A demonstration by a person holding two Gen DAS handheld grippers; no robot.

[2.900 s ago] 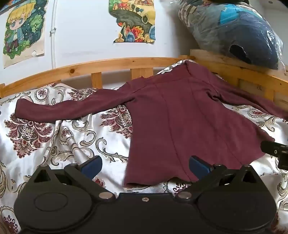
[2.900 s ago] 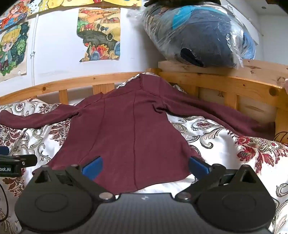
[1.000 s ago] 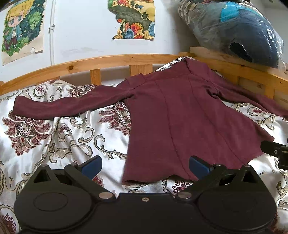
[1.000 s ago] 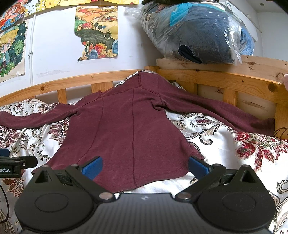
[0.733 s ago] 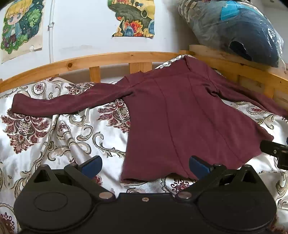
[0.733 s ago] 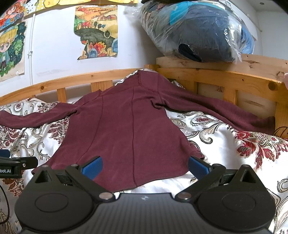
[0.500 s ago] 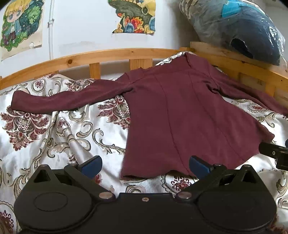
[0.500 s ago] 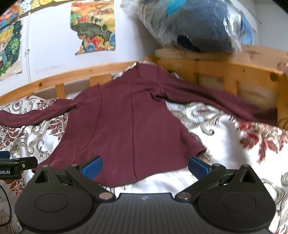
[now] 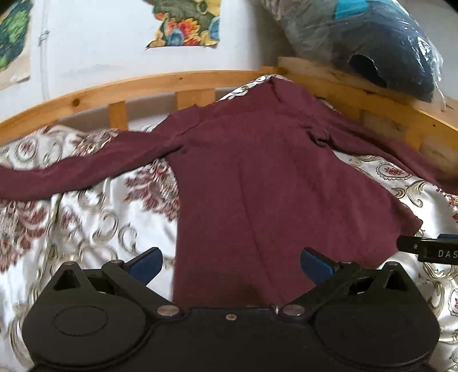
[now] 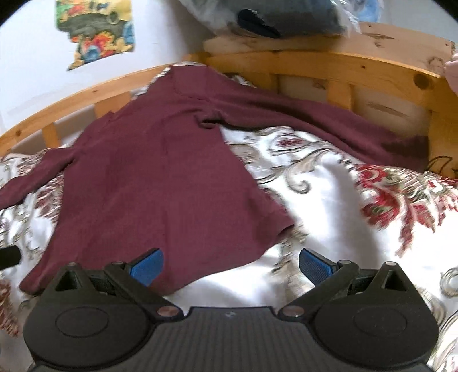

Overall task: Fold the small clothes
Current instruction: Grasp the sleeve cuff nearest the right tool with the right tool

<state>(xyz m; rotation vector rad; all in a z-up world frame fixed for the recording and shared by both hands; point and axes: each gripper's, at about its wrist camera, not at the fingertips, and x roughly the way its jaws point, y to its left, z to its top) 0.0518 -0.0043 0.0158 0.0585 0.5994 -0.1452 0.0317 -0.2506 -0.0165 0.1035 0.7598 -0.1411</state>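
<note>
A maroon long-sleeved top (image 9: 257,183) lies flat on the patterned bedspread (image 9: 94,229), collar toward the wooden headboard, sleeves spread left and right. My left gripper (image 9: 230,264) is open and empty, over the left part of the hem. My right gripper (image 10: 230,264) is open and empty, over the hem's right part, with the top (image 10: 160,183) ahead and the hem's right corner (image 10: 282,226) just beyond it. The right gripper's tip shows at the right edge of the left wrist view (image 9: 429,247).
A wooden bed rail (image 9: 148,85) curves behind the top. A plastic-wrapped dark bundle (image 9: 372,37) sits on the rail at the right. Posters (image 9: 183,23) hang on the white wall. The right sleeve's cuff (image 10: 406,148) lies against the rail.
Both grippers have moved forward and down toward the hem; the top looms larger and both views are motion-blurred. Both grippers stayed open.
</note>
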